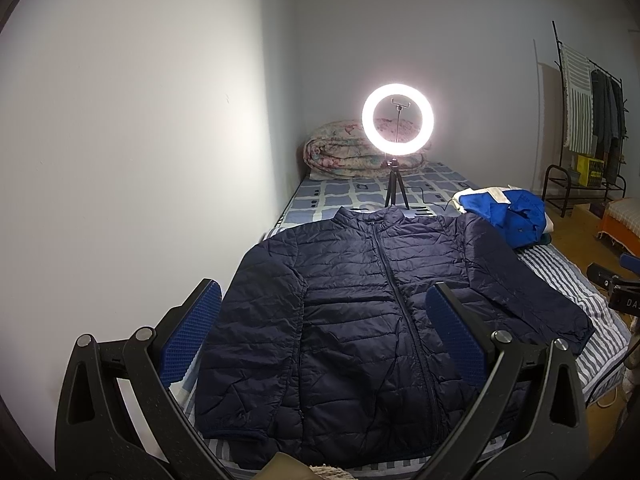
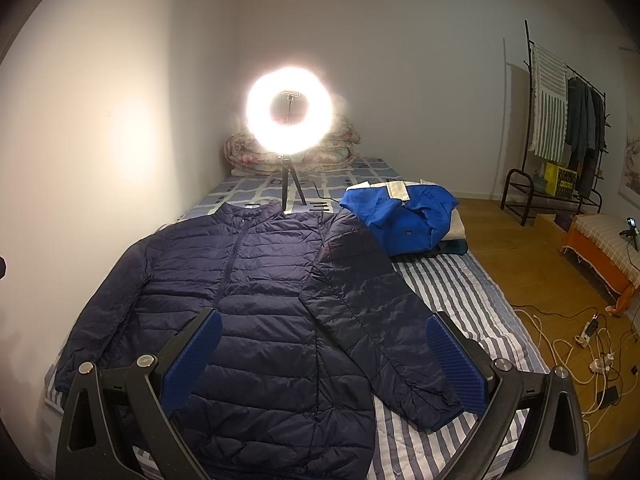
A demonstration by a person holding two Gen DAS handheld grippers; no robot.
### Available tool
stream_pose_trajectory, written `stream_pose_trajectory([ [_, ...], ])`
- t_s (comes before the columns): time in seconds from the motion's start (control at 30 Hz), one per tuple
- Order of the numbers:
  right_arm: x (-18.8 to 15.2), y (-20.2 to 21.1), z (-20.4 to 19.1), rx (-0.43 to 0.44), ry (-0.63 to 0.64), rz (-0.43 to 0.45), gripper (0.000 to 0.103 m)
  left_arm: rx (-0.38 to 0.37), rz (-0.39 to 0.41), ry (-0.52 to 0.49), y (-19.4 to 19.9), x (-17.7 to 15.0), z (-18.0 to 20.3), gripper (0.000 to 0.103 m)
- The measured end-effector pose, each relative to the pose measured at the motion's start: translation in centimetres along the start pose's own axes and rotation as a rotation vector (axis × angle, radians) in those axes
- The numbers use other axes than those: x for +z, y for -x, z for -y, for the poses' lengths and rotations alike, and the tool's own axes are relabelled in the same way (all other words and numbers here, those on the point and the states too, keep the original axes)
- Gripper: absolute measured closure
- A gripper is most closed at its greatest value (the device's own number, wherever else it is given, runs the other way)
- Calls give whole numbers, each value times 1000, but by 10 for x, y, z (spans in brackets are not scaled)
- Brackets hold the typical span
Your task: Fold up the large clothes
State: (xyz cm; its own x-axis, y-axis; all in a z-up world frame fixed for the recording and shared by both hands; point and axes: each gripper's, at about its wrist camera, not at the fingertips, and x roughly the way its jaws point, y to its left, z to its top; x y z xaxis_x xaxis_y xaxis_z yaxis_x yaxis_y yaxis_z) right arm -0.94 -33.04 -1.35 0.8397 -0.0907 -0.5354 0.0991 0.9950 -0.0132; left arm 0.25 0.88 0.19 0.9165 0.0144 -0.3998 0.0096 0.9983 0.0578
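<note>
Navy puffer jacket point(image 1: 360, 312) flat on striped bed point(image 1: 560, 276), left gripper point(image 1: 324, 336) jaws apart above it, ring light point(image 1: 397, 119) behind

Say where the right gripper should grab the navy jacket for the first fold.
Probably the cuff end of the splayed sleeve of the navy jacket, taken from the bed's floor-side edge. That sleeve angles away from the body and lies flat on the striped sheet, so the open right gripper could pinch it and carry it across the chest.
</note>
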Motion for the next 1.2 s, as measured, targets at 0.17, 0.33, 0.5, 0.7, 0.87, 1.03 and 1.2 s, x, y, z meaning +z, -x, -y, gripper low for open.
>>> stream_pose_trajectory([
  [0.17,0,0,-1,0,1,0,0,1,1,-1,0,0,-1,0],
  [0.33,0,-1,0,-2,1,0,0,2,2,-1,1,-1,0,0],
  [0.5,-1,0,-1,-4,1,-1,0,2,3,-2,1,-1,1,0],
  [0.7,-1,1,-2,-8,4,1,0,3,2,-4,1,0,-1,0],
  [0.87,-1,1,-1,-7,4,-1,0,3,2,-3,1,-1,0,0],
  [1.03,0,2,-2,-6,7,1,0,3,1,-5,0,-2,0,0],
  [1.2,0,0,-5,-4,11,-1,0,4,0,-5,0,-4,0,0],
])
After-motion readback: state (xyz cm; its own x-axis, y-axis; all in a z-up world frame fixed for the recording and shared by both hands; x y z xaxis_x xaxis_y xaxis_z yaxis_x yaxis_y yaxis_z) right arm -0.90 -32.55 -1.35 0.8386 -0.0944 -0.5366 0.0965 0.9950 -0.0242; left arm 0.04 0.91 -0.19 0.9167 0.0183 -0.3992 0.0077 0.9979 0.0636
